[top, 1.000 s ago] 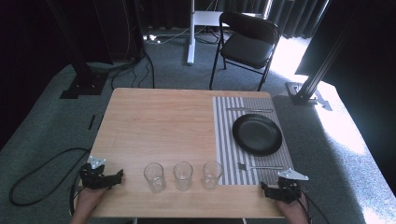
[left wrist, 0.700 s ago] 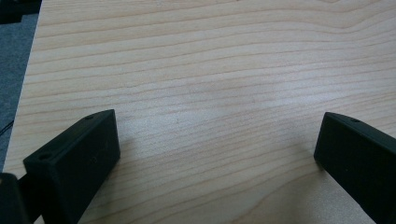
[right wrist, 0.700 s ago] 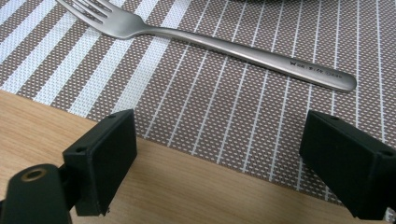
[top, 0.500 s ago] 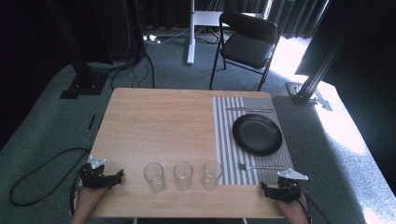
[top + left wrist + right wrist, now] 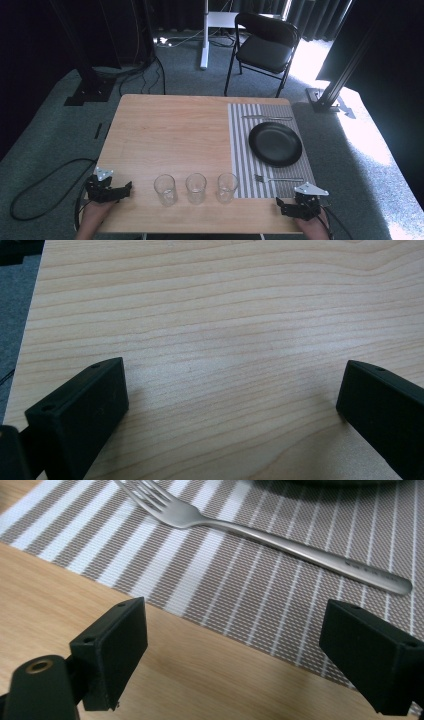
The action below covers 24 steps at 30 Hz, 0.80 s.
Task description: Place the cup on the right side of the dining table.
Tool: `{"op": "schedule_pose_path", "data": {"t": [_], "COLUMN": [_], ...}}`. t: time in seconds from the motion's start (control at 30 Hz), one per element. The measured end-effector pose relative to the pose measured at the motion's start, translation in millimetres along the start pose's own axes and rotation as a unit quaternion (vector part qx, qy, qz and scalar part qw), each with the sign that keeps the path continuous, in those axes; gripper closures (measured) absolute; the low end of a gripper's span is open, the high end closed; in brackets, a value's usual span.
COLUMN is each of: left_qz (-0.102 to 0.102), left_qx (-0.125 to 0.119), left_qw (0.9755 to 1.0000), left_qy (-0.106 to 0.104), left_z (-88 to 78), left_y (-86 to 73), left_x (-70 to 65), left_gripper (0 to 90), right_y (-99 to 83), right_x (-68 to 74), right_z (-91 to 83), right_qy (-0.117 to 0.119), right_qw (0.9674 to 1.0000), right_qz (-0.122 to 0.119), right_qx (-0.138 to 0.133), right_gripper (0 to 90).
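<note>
Three empty clear glasses stand in a row near the table's front edge: one at the left (image 5: 165,189), one in the middle (image 5: 196,187), one at the right (image 5: 227,186). A black plate (image 5: 275,144) lies on a striped placemat (image 5: 240,150) at the right. A fork (image 5: 278,178) rests on the mat in front of the plate. My left gripper (image 5: 129,188) lies at the front left corner, open over bare wood (image 5: 232,385). At the front right lies my right gripper (image 5: 280,206), open and empty; its jaws (image 5: 235,625) have just been closing slightly, facing the fork (image 5: 280,540) and the placemat (image 5: 250,595).
A second utensil (image 5: 267,118) lies on the mat beyond the plate. The wooden table (image 5: 170,135) has bare wood across its left and middle. A black folding chair (image 5: 267,45) stands on the floor behind the table, with stands and cables around.
</note>
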<state>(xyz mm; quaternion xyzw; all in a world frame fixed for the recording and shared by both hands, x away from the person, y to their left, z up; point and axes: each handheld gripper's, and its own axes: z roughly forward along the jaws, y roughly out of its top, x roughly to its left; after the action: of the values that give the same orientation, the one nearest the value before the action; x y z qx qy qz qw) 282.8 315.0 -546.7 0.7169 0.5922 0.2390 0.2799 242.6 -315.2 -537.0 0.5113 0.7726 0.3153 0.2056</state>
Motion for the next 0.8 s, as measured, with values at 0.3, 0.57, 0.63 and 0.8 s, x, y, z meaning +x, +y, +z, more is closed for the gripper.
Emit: {"op": "schedule_pose_path", "data": {"t": [0.3,0.57,0.63,0.8], "left_qz": [0.0,0.0,0.0,0.0], "left_qx": [0.0,0.0,0.0,0.0], "left_qw": [1.0,1.0,1.0,1.0], "left_qy": [0.0,0.0,0.0,0.0], "left_z": [0.0,0.0,0.0,0.0], "left_y": [0.0,0.0,0.0,0.0], "left_x": [0.0,0.0,0.0,0.0], "left_gripper": [0.5,0.5,0.5,0.5], "right_y": [2.7,7.7,8.1,11.9], "right_x": [8.3,20.4,21.6,32.9], "right_z": [-1.4,-4.1,-4.4,-5.8], "right_qy": [0.024,0.054,0.057,0.067], "right_qw": [0.9996,0.9979,0.9976,0.9963], "right_qz": [-0.015,-0.036,-0.037,-0.05], "right_qx": [-0.002,-0.008,-0.009,-0.017], "right_gripper": [11.4,11.4,11.4,11.4]}}
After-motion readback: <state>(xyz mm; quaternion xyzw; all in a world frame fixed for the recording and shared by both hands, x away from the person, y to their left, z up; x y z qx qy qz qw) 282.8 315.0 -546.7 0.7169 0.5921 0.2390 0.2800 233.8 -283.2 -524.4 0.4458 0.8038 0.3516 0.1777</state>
